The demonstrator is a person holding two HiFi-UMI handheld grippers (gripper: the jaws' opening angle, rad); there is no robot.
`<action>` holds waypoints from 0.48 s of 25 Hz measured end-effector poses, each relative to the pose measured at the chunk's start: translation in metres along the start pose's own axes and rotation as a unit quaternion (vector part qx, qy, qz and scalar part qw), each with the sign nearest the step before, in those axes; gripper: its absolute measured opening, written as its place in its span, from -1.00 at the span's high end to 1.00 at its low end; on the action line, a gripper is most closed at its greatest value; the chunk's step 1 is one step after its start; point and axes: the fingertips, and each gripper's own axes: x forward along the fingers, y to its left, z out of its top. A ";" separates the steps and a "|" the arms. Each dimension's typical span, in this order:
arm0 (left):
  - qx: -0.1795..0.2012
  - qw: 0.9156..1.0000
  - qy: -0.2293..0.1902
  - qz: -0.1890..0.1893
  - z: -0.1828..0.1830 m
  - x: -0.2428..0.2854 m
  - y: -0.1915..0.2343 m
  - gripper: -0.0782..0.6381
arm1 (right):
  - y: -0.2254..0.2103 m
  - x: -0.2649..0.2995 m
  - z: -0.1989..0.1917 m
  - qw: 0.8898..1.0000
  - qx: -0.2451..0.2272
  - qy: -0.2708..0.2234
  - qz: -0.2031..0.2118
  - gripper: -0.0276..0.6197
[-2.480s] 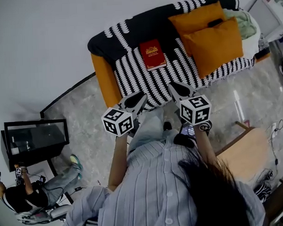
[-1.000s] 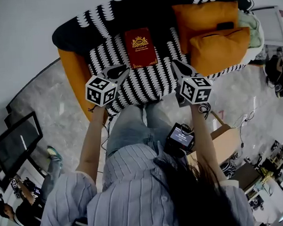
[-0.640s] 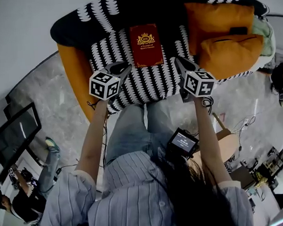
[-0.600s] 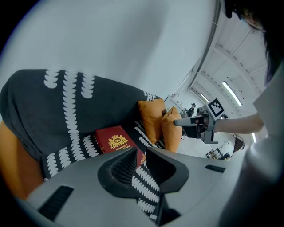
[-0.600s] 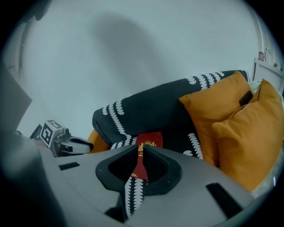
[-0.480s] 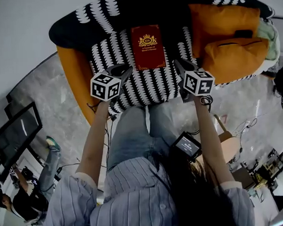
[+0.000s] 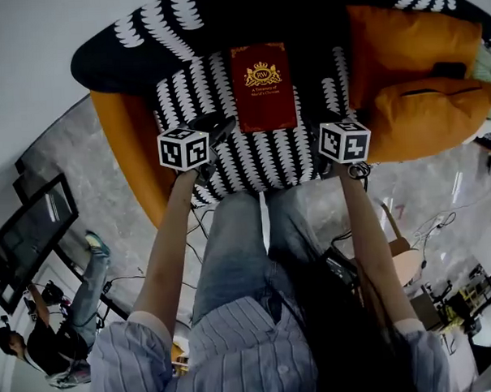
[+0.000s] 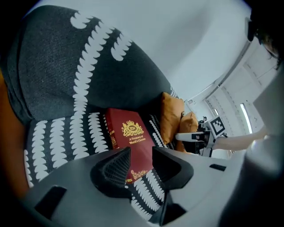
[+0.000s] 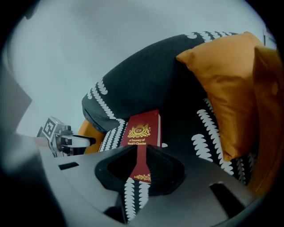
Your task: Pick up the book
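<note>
Where it lies flat—book [image 7: 263, 86] dark red, gold-crested.

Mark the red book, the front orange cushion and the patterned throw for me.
red book [image 7: 263, 85]: head view, centre of its cover.
front orange cushion [image 7: 429, 118]: head view, middle of its top face.
patterned throw [image 7: 184, 88]: head view, seat area left of the book.

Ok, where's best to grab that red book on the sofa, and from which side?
The red book lies flat, cover up, on the patterned throw, so only thin edges offer a grip. Probably take its near short edge, coming straight from your side, where nothing blocks it.
</note>
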 end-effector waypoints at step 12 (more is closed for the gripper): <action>-0.040 0.997 0.068 0.000 -0.026 0.074 0.044 0.04 | -0.044 0.068 -0.034 0.998 0.028 0.050 0.034 0.38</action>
